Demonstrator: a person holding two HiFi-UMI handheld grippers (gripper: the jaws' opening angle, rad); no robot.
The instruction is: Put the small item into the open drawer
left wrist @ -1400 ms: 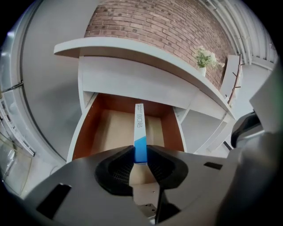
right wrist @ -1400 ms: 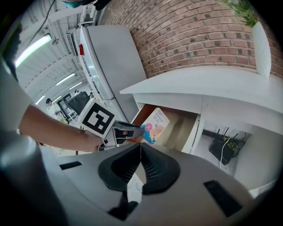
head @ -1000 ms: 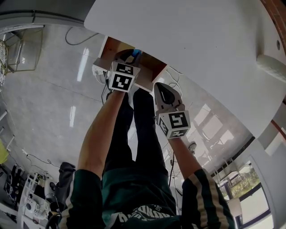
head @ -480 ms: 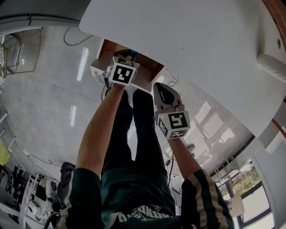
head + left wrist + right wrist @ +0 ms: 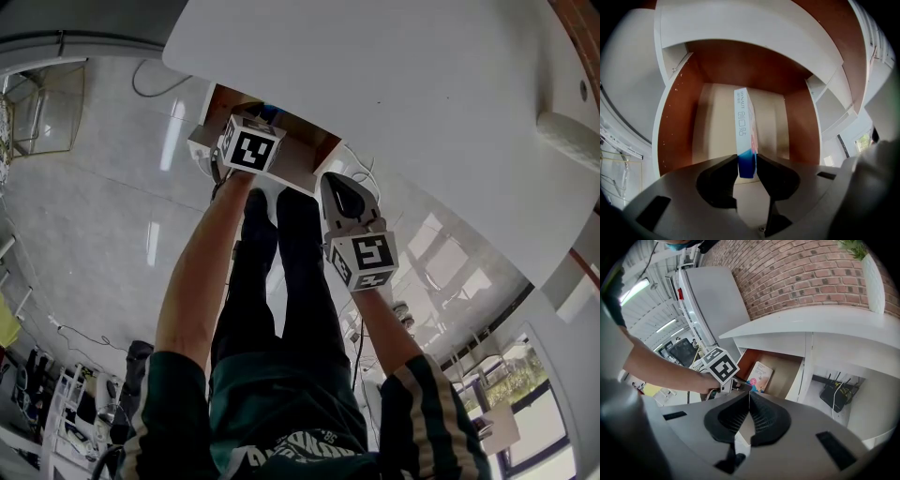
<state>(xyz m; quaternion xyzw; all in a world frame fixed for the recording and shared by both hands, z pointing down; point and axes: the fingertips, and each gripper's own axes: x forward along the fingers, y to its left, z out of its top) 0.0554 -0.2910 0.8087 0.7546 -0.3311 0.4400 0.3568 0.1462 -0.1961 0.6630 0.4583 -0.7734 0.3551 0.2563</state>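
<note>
The left gripper [image 5: 747,164] reaches down into the open drawer [image 5: 677,117]. It holds a slim box [image 5: 744,126] by its blue end. Both pads lie against the narrow sides of that end, so the box is gripped, though the jaws have just been easing apart a little around it. The rest of the box is white with coloured print. It runs away from the jaws along the middle of the drawer, between the two reddish-brown side walls and above the pale drawer floor. None of the views shows whether its far end touches that floor.

In the right gripper view, the box shows its printed face inside the drawer, near the drawer's left wall. The left gripper's marker cube [image 5: 721,364] sits just outside the drawer's front edge, and the person's forearm [image 5: 656,366] stretches away from it.

The right gripper [image 5: 749,397] hangs well back from the drawer, on its right side in the head view. Its jaws are closed on each other with nothing between them, and it points towards the drawer opening.

The drawer stands pulled out from beneath a white desk top [image 5: 422,94]. To the right of the drawer, under the desk, a black router [image 5: 836,397] sits in an open bay. A brick wall [image 5: 811,277] rises behind the desk.
</note>
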